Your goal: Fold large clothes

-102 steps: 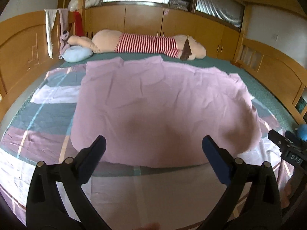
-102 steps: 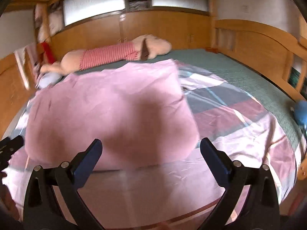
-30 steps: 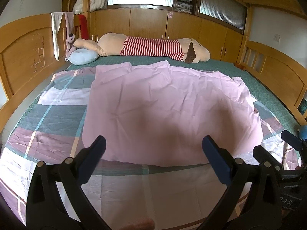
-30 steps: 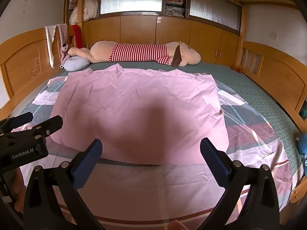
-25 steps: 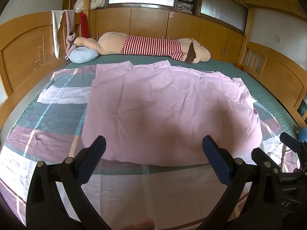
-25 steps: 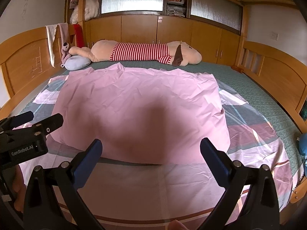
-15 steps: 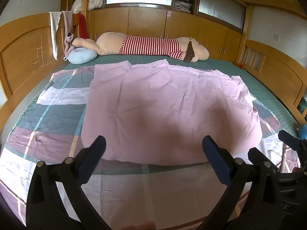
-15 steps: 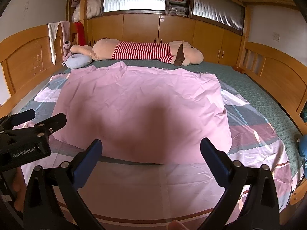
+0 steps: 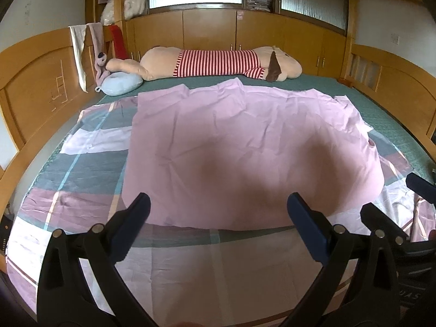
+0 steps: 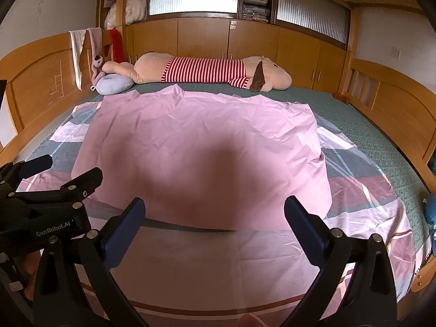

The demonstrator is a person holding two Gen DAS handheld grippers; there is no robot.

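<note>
Well, pink cloth (image 9: 245,147) lies beyond both tools (each gaping).

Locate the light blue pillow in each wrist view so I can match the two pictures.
Left wrist view: light blue pillow, upper left, at the bed's far end.
Right wrist view: light blue pillow, upper left, same far end.
Shared landmark: the striped plush toy lying just right of it.

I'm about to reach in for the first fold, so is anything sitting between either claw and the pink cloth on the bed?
Nothing visible is in the way. Both the left claw and the right claw are open, with only bare bedsheet between them and the near edge of the pink cloth. The plush toy lies beyond its far edge.
</note>
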